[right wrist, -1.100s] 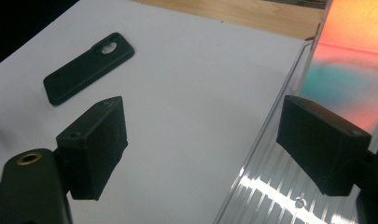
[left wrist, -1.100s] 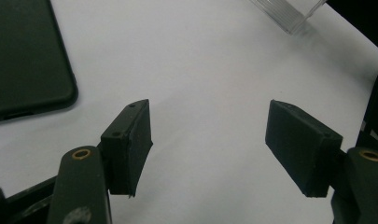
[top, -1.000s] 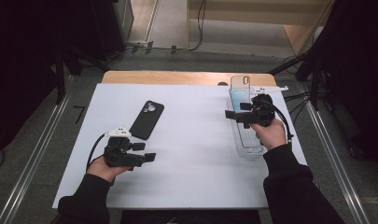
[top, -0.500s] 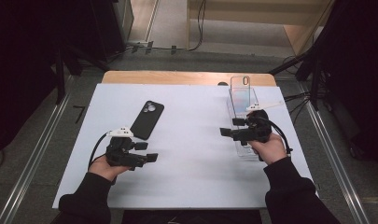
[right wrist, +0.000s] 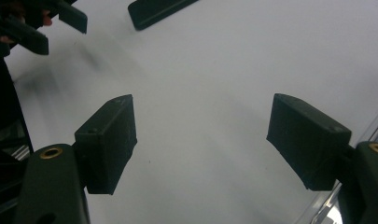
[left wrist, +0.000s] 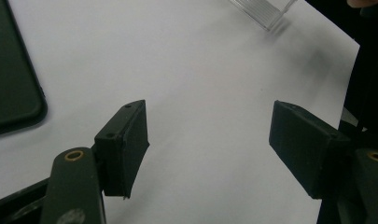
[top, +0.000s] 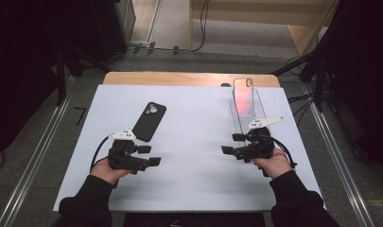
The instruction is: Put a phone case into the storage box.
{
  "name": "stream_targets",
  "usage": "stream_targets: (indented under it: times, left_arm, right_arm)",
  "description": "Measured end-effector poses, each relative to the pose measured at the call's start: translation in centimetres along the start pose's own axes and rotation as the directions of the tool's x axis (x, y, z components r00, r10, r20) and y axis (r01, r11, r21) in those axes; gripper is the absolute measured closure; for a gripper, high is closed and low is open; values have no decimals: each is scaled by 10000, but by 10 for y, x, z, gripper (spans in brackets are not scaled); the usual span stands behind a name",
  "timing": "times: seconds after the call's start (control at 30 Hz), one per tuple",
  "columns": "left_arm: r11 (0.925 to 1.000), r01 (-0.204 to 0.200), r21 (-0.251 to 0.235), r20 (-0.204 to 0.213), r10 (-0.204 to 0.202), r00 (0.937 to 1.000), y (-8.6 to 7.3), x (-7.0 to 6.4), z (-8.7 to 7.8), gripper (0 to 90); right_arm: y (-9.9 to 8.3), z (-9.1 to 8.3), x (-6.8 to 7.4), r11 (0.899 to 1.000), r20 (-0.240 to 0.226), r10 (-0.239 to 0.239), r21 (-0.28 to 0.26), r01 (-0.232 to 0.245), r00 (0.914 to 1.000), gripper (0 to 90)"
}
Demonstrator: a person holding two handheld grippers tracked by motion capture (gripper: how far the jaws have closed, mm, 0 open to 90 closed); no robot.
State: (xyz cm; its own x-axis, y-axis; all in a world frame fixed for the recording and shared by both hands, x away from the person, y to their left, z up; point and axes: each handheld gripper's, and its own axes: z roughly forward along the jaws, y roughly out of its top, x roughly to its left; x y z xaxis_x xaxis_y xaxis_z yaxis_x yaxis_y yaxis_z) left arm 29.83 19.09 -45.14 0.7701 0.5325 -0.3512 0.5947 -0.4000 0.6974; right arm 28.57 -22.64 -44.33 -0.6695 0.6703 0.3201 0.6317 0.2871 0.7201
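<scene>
While both hands rest low on the white table (top: pixel 198 118), the black phone (top: pixel 149 121) lies just beyond the left gripper (top: pixel 149 156), at about its twelve o'clock, long axis running from seven to one. That gripper is far nearer than the right gripper (top: pixel 232 144), which sits beside the clear tray (top: pixel 260 106) holding a pinkish phone (top: pixel 243 97). Both grippers gape wide, empty. The left gripper view catches the black phone's rounded corner (left wrist: pixel 11 70) at nine o'clock; the high view gives its whole lie.

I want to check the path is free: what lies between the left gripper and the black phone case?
Nothing. In the high view, the left gripper sits just short of the black phone case, with bare white table sheet between them. Its jaws stand open.
</scene>
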Motion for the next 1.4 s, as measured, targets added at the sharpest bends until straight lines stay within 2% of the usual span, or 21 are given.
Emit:
stream_targets:
  times: [0.2, 0.4, 0.63, 0.87, 0.97, 1.17, 1.23, 1.4]
  left_arm:
    - [9999, -95, 69, 33, 94, 9999, -1, -3, 0, 284]
    - [9999, -68, 92, 102, 67, 9999, -3, -4, -1, 284]
    - [9999, -15, 165, 76, 14, 10000, -6, -6, -1, 284]
    - [9997, -71, 224, 1, 71, 10000, -6, -5, -1, 284]
    - [10000, 54, 71, -30, -54, 10000, -6, -4, -2, 284]
    - [9994, 191, -289, -585, -208, 9981, -4, 1, -7, 283]
    - [9991, 313, -275, -768, -333, 9965, -3, 3, -9, 283]
    - [9985, 343, -425, -1003, -384, 9942, 0, 8, -12, 278]
  right_arm:
    - [-16, -2, 3, 9999, -366, -20, 104, 24, 9993, 219]
    - [-32, -6, 5, 9983, -535, -229, 526, 258, 9983, 219]
    - [-47, -11, 0, 9944, -411, -207, 1030, 249, 9989, 218]
    - [-54, -15, -3, 9944, -419, -30, 1058, 74, 9991, 219]
    - [-54, -15, -4, 9946, -445, 3, 1041, 43, 9990, 218]
    - [-54, -14, -5, 9951, -465, 1, 988, 45, 9989, 218]
    - [-54, -14, -5, 9950, -435, -17, 994, 61, 9991, 218]
    - [-54, -13, -5, 9958, -386, -11, 919, 46, 9993, 217]
